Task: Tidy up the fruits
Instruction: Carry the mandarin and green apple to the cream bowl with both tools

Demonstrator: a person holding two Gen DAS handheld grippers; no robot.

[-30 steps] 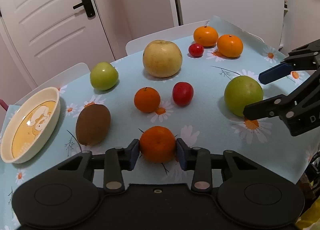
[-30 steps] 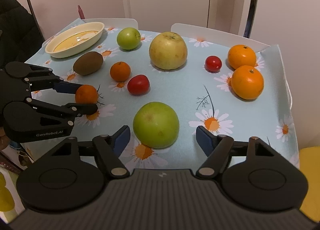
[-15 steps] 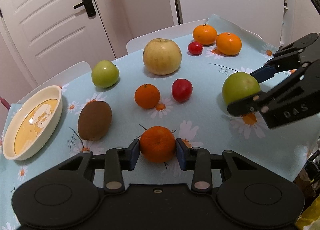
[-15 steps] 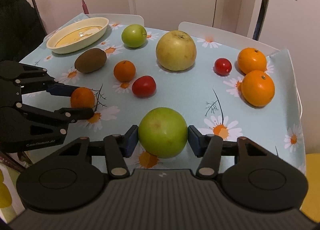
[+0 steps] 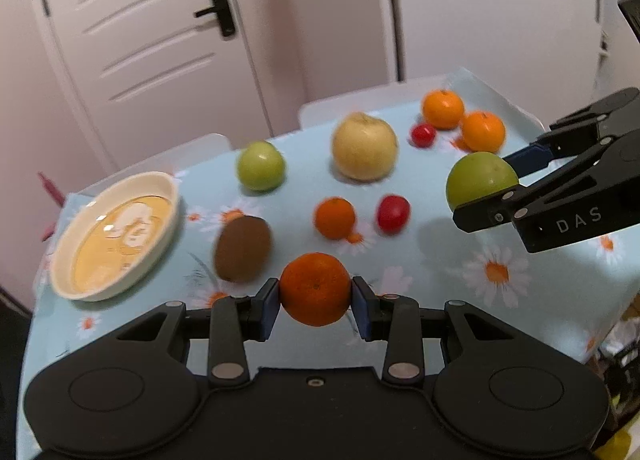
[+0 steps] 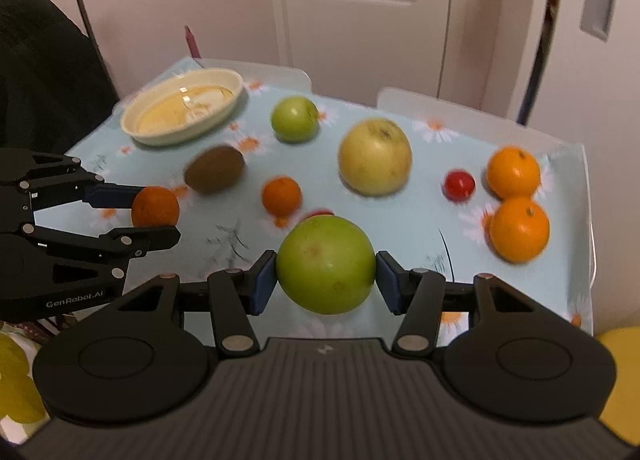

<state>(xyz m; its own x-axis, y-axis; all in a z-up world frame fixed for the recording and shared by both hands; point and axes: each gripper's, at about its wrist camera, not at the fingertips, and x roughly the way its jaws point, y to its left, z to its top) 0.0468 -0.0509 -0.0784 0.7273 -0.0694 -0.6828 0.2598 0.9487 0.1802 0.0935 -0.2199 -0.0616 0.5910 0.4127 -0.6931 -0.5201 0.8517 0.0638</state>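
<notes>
My left gripper [image 5: 315, 302] is shut on a small orange [image 5: 315, 289], held above the blue daisy tablecloth [image 5: 440, 280]. My right gripper [image 6: 326, 284] is shut on a large green apple [image 6: 326, 263], also lifted off the cloth. The right wrist view shows the left gripper [image 6: 154, 210] and its orange [image 6: 155, 207] at the left. In the left wrist view the right gripper [image 5: 500, 184] with the apple [image 5: 480, 179] sits at the right. A cream dish [image 5: 116, 212] with a yellow inside stands at the table's left end.
Still on the cloth: a kiwi [image 5: 243, 248], a small green apple [image 5: 261, 166], a big yellow apple [image 5: 364, 146], a small orange [image 5: 335, 218], two red tomatoes [image 5: 393, 212] [image 5: 423, 135] and two oranges [image 5: 482, 131] [image 5: 443, 109]. White chair backs [image 5: 192, 148] and a door [image 5: 132, 40] lie beyond.
The right gripper closed on the large green apple. Both grippers then rose off the table with their fruit, and the table now sits lower and farther in both views.
</notes>
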